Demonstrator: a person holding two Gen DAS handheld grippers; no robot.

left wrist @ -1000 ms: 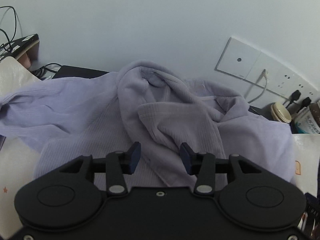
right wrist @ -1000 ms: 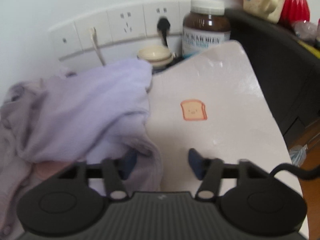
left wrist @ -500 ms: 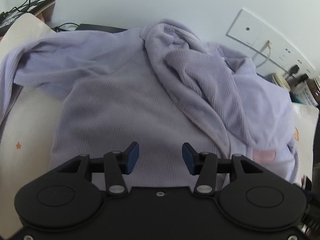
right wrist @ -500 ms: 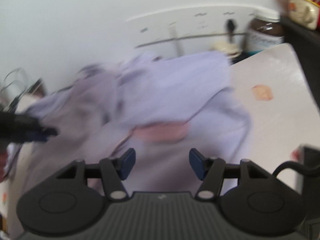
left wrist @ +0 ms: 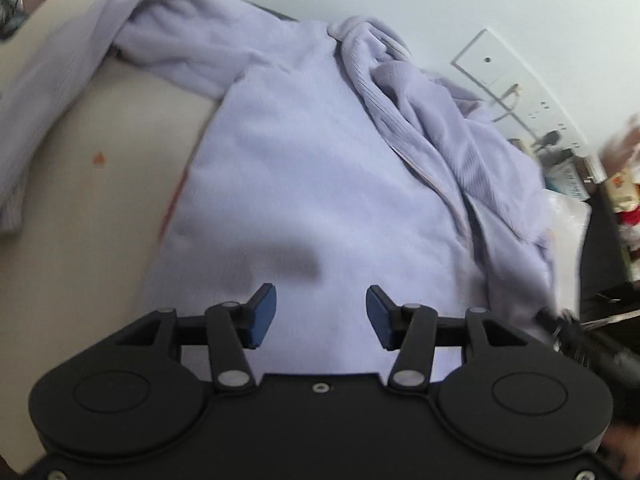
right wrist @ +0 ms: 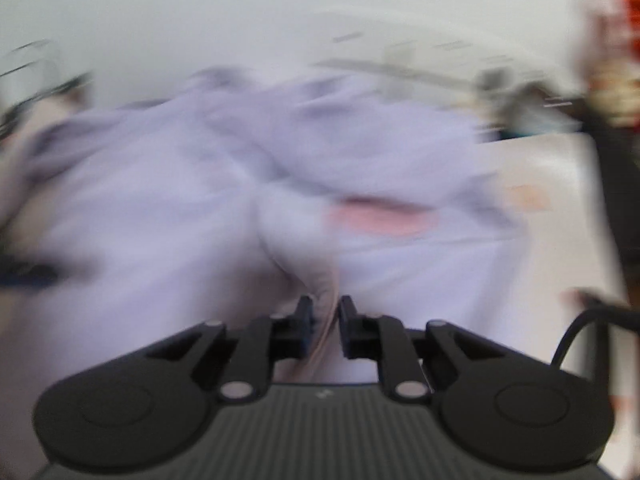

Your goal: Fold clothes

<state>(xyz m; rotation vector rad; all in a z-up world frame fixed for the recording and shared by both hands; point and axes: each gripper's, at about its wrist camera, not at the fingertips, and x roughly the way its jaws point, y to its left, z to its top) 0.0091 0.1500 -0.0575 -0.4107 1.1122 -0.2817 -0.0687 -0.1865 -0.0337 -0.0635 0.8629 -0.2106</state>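
A lilac ribbed garment [left wrist: 320, 160] lies crumpled on the cream table [left wrist: 100, 200], one sleeve trailing off to the far left. My left gripper [left wrist: 320, 312] hovers over the flat lower part of the cloth; its jaws are opening and nothing is between them. The right wrist view is badly blurred. There my right gripper [right wrist: 325, 320] is closing, its jaws pinching a raised fold of the same garment [right wrist: 160, 200] at the near edge. A pink label [right wrist: 380, 218] shows on the cloth just beyond that fold.
A white socket panel [left wrist: 486, 60] with a plugged cable sits on the back wall. Jars and clutter [left wrist: 568, 176] crowd the table's far right corner beside dark furniture [right wrist: 616, 200]. Bare cream tabletop lies to the left of the garment.
My right gripper has swung left over the garment and closed on a fold at its near edge. My left gripper has slid towards the lower flat part, jaws slightly wider.
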